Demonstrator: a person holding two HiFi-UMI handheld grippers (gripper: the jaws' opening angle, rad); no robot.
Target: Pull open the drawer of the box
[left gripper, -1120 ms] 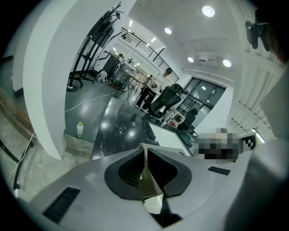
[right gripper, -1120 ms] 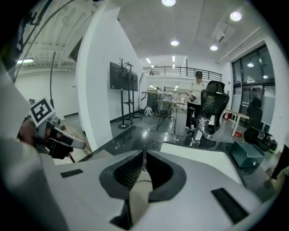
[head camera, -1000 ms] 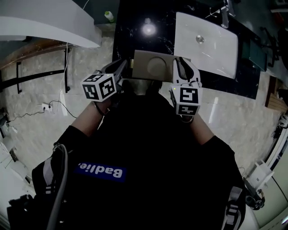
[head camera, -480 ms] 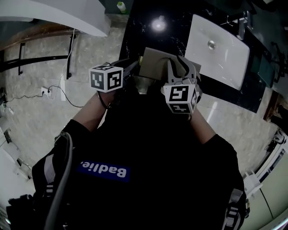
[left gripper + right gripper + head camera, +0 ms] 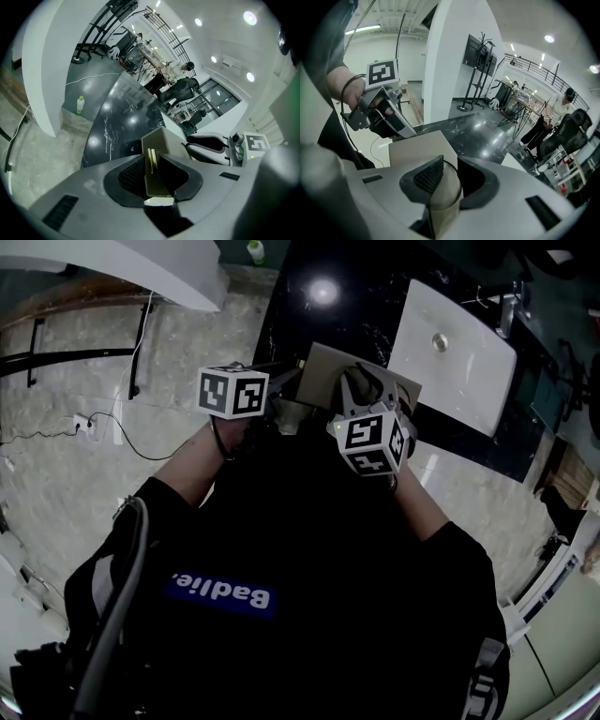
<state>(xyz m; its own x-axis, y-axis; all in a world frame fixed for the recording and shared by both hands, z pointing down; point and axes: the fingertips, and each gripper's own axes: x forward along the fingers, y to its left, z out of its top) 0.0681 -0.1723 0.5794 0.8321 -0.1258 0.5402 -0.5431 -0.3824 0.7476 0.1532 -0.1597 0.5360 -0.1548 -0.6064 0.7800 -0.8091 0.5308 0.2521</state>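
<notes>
A beige box (image 5: 323, 379) is held up in front of the person's chest, over the edge of the black counter. My left gripper (image 5: 284, 382) is at its left end. In the left gripper view this gripper (image 5: 152, 174) is shut on the brass drawer handle (image 5: 151, 160), with the box (image 5: 164, 139) beyond it. My right gripper (image 5: 361, 392) clamps the box's right side. In the right gripper view its jaws (image 5: 449, 180) are shut on the box wall (image 5: 419, 152) at a round cut-out. How far the drawer is out cannot be told.
A black marble counter (image 5: 309, 320) lies ahead, with a white basin (image 5: 450, 357) at its right. A green bottle (image 5: 254, 251) stands at the far end, beside a white curved wall (image 5: 141, 268). A cable (image 5: 112, 442) runs over the stone floor at left.
Both grippers and the box have drawn closer together and nearer the body. The right gripper's cube has moved left, and the box now sits tilted between them.
</notes>
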